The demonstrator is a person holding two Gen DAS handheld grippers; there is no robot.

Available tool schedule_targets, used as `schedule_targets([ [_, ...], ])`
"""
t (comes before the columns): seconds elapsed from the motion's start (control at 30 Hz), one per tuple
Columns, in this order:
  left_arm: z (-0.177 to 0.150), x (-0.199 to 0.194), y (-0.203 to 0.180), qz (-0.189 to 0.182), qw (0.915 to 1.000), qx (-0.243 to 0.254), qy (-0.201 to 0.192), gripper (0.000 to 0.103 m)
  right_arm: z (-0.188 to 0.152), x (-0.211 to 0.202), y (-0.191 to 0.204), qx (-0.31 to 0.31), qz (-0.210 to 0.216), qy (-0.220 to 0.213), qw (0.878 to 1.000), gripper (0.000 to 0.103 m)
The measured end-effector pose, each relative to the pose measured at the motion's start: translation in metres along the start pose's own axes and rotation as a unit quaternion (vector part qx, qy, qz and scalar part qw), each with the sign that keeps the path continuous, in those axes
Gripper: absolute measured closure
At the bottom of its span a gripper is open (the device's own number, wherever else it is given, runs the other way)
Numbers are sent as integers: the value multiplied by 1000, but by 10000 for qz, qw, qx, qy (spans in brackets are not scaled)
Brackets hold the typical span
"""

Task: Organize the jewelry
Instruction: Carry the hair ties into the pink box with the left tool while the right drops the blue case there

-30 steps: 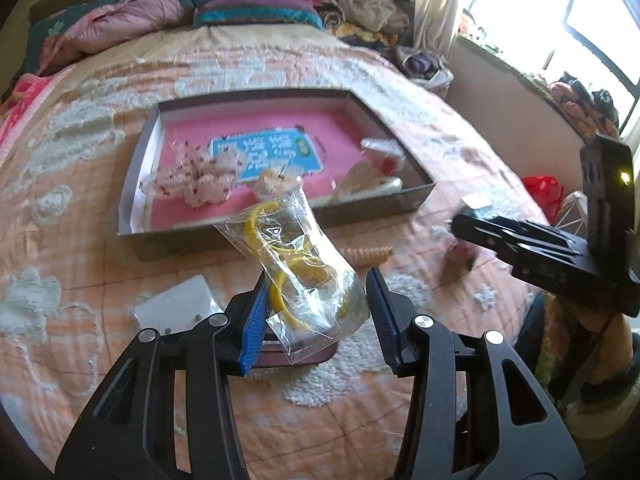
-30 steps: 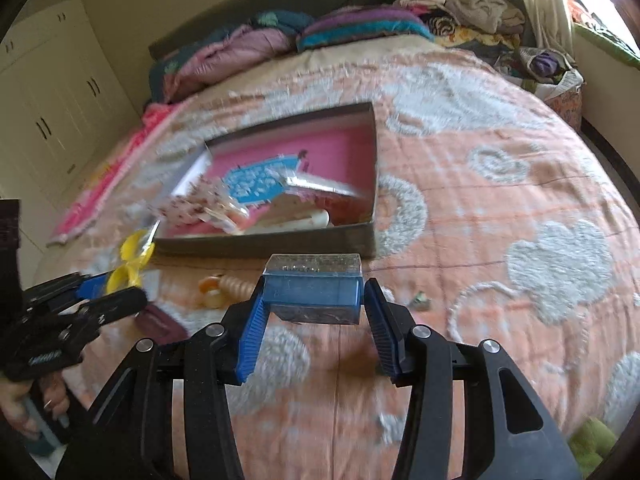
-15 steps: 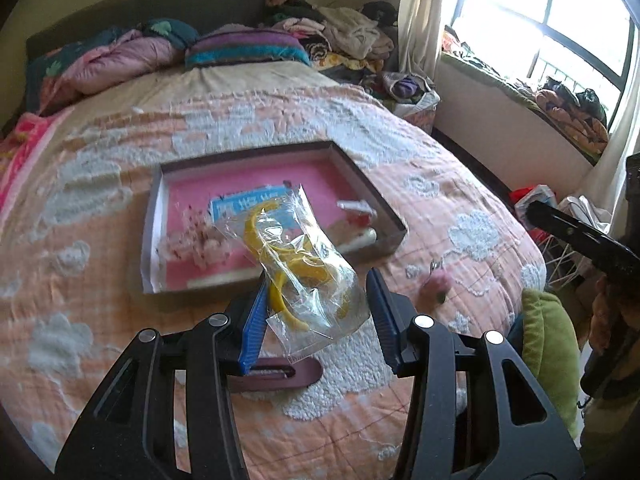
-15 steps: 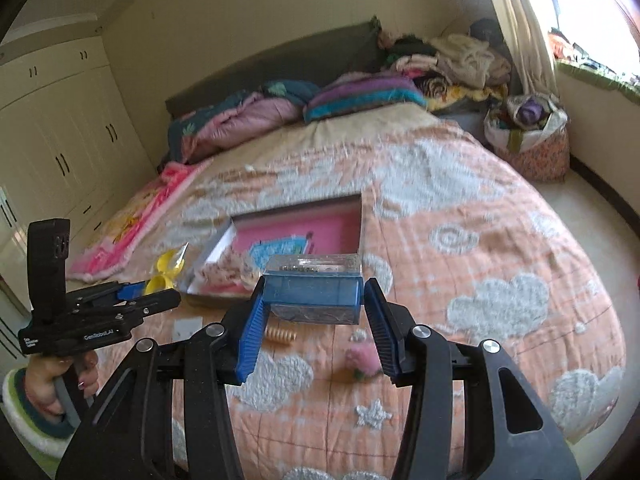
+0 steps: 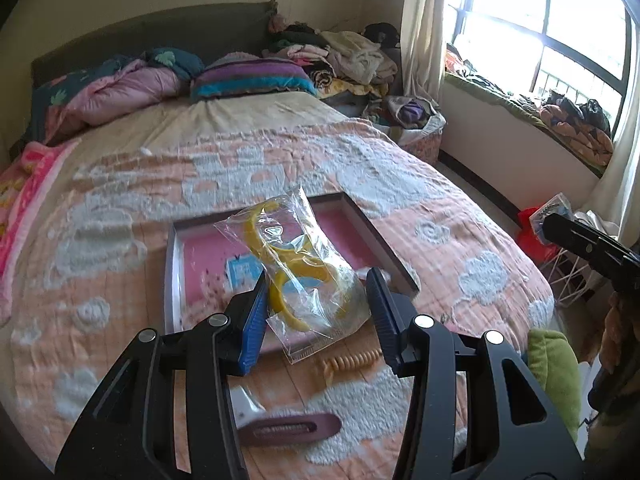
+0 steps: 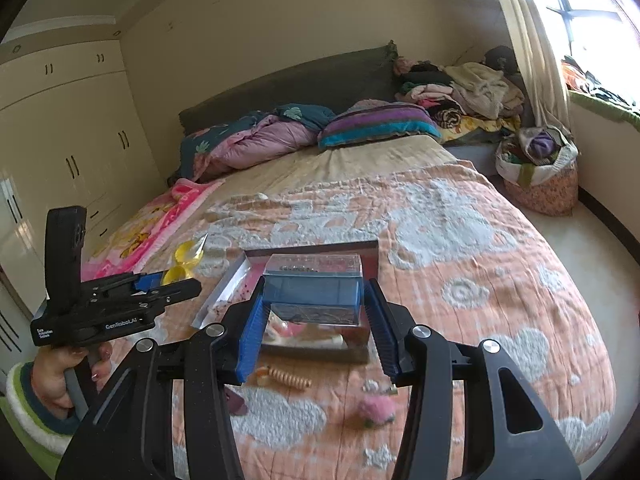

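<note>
1. Left gripper (image 5: 316, 300) comes first: jaws part-way closed, and between them sits a clear plastic bag of yellow bangles (image 5: 298, 276), its lower end against the blue left pad; whether the right pad touches it I can't tell. The bag is up in the air, over the near edge of the tray.
2. Right gripper (image 6: 314, 316) is clamped on a small clear jewelry box with a blue base (image 6: 314, 286), squeezed between both pads and carried above the bed.
3. Down on the orange-and-white bedspread (image 6: 460, 240) lies the shallow pink-lined tray (image 5: 360, 220). A few pieces already sit inside it, along with a blue card, though the held bag hides much of it.
4. So the job looks partly done: some things are in the tray, two are in hand, neither yet set down.
5. Left to gather, by my reckoning: a beige spiral hair tie (image 5: 352, 360), a dark mauve hair clip (image 5: 292, 428), a fluffy pink pom-pom (image 6: 376, 408), and a flat white packet (image 5: 244, 404) beside the clip.
6. Compared with a second ago, both grippers have risen and tipped upward: the tray looks smaller and lower in both views, and the headboard, wardrobe and window now show. Neither grip has changed.
7. From the right view, a hand in a striped cuff (image 6: 64, 372) holds the other tool's handle.
</note>
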State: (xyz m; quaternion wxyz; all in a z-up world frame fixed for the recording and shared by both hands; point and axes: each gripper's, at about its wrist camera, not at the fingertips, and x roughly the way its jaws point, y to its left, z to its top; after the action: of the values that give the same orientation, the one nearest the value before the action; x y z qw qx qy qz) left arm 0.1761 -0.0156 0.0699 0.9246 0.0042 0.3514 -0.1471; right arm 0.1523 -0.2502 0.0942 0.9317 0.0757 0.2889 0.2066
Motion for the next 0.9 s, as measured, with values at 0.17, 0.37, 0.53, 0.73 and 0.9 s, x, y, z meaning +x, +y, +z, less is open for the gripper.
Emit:
schedule_targets([
  [0.17,13,11,4,112,9999,13,19,65,15,22,2,-99,35,62,9999,57],
  [0.37,21,29,13,168,9998,-40,139,65,30,54,-2,-125,29,209,9997,57],
  [0.53,17,52,23,140,9992,-165,326,65,32,91,-5,-162,21,497,9986,57],
  [0.73,-3,82,28,75,9977,-242,632,65,24,133,-9,-198,-99,879,9959,57],
  [0.9,-20,102,32,39,9959,-279,859,64,17,166,-13,-212,-186,1162,9928,57],
])
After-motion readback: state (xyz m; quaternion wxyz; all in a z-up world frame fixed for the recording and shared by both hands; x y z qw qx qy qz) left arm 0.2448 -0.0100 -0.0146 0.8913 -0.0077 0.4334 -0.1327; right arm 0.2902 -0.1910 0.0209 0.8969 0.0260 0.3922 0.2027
